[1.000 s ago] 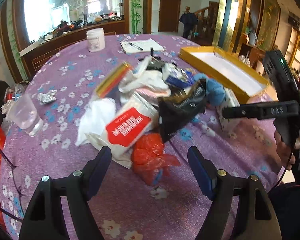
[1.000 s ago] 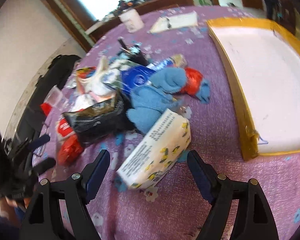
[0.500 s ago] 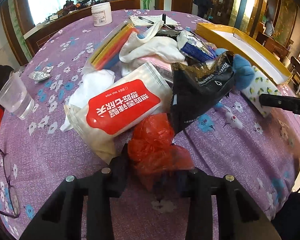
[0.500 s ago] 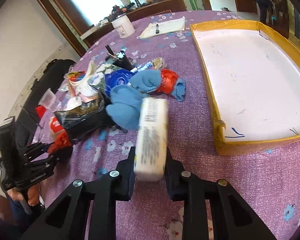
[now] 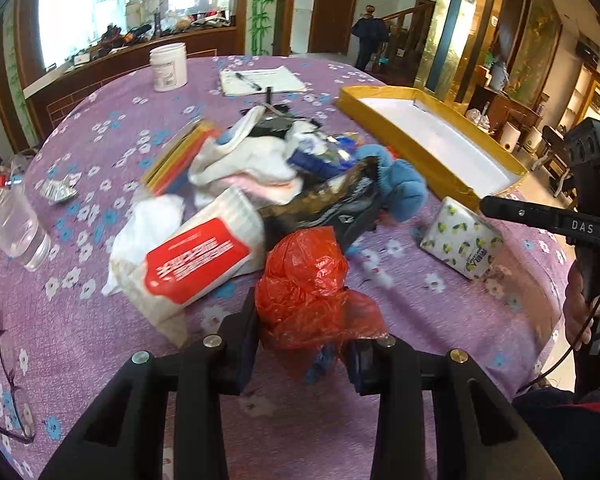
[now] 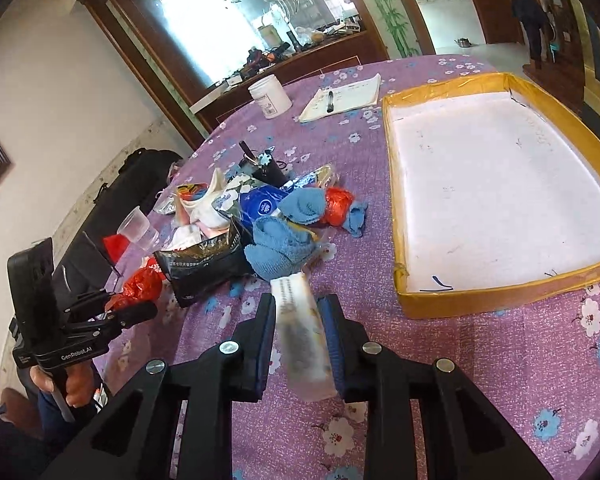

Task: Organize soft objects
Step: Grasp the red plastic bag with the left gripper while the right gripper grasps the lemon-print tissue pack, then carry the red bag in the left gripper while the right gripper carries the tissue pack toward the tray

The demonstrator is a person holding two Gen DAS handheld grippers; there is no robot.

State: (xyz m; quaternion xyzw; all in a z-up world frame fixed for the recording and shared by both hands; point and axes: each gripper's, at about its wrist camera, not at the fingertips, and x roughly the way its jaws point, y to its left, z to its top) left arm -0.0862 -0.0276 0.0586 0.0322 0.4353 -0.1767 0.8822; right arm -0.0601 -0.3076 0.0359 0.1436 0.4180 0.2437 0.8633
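My left gripper (image 5: 304,332) is shut on a crumpled red plastic bag (image 5: 308,280) at the near edge of a heap of soft things on the purple flowered table. The heap holds a white wipes pack with a red label (image 5: 196,260), a black pouch (image 5: 332,208), a blue towel (image 6: 280,244) and white cloths (image 5: 252,164). My right gripper (image 6: 298,312) is shut on a white tissue pack with a lemon print (image 6: 300,332), held edge-up just clear of the heap. A yellow tray with a white floor (image 6: 420,304) lies to its right.
A clear plastic cup (image 5: 12,228) and eyeglasses (image 5: 8,380) sit at the table's left edge. A white jar (image 5: 168,66) and a notebook with a pen (image 5: 260,80) are at the far side. A person (image 5: 368,40) stands in the room behind.
Both grippers stood open a second ago. The left has shut on the red bag and the right on the tissue pack, which is turned on edge and drawn away from the heap.
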